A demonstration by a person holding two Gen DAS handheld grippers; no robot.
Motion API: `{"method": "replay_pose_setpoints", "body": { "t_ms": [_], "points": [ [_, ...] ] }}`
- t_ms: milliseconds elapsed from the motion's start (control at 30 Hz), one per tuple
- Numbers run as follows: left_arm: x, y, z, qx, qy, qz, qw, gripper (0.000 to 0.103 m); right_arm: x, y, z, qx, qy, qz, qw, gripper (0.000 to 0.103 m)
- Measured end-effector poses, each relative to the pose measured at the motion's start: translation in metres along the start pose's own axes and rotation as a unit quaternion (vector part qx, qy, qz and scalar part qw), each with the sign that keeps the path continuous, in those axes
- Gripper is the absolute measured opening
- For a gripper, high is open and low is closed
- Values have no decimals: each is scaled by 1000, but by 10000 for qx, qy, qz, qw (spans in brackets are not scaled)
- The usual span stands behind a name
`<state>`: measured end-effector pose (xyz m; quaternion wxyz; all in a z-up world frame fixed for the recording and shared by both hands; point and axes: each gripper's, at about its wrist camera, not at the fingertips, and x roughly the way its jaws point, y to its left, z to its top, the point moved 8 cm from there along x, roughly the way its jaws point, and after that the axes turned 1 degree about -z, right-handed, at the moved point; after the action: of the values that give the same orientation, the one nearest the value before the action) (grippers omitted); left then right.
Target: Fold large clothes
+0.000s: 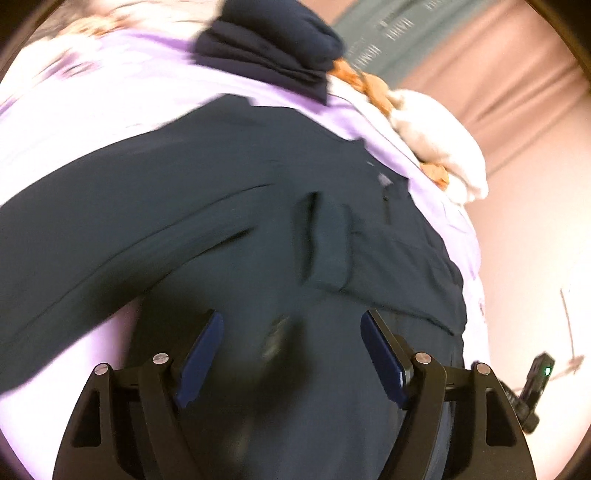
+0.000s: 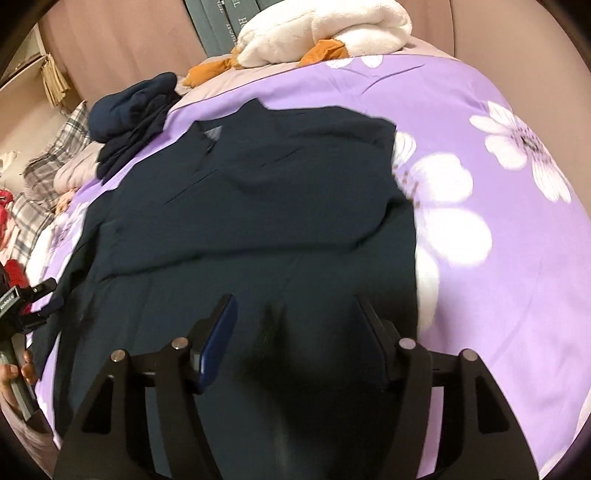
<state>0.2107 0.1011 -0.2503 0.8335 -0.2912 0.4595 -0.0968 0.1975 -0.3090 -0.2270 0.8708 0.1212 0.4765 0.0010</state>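
A large dark navy garment (image 2: 236,221) lies spread flat on a purple bedsheet with white flowers (image 2: 498,280). In the left wrist view the same garment (image 1: 184,229) shows a pocket flap and seams, blurred. My left gripper (image 1: 291,317) hovers low over the cloth, blue pads wide apart; a small raised ridge of fabric sits between them, untouched by either pad. My right gripper (image 2: 295,301) is also open over the garment's near part, with a similar ridge between its fingers and no pad pressing on it.
A pile of folded dark blue clothes (image 2: 133,114) lies beyond the garment. A white plush toy with orange feet (image 2: 325,33) sits at the bed's far end. Plaid pillows (image 2: 55,155) lie at the left. A hand (image 2: 14,373) grips the other tool's handle there.
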Motion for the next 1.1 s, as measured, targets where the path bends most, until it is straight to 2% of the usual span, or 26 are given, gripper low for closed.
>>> {"method": "replay_pose_setpoints", "body": {
  "t_ms": [33,133,267,433,600,700,933,1100],
  "points": [
    [-15,14,-6,-147,-73,32,9999,76,-7,7,-9,30,10,139,9999,64],
    [-50,46,-18,-519,-317,122,9981,76,-22,24,-28,184,-23,380,9991,76],
    [-107,91,-30,-1090,-750,5,9912,76,-43,51,-56,348,-85,700,9969,76],
    [-170,144,-43,-1606,-1393,87,9771,77,-56,72,-79,619,-135,991,9931,76],
    [-181,183,-46,-2080,-1653,-26,9641,80,-61,92,-94,667,-47,1191,9906,76],
    [-177,202,-45,-2246,-1686,-73,9597,80,-60,104,-99,679,26,1274,9895,76],
    [-166,232,-41,-2370,-1631,-34,9577,80,-72,122,-105,498,16,1277,9906,76],
    [-158,233,-35,-2171,-1602,-81,9629,80,-76,128,-104,364,36,1206,9920,76]
  ]
}}
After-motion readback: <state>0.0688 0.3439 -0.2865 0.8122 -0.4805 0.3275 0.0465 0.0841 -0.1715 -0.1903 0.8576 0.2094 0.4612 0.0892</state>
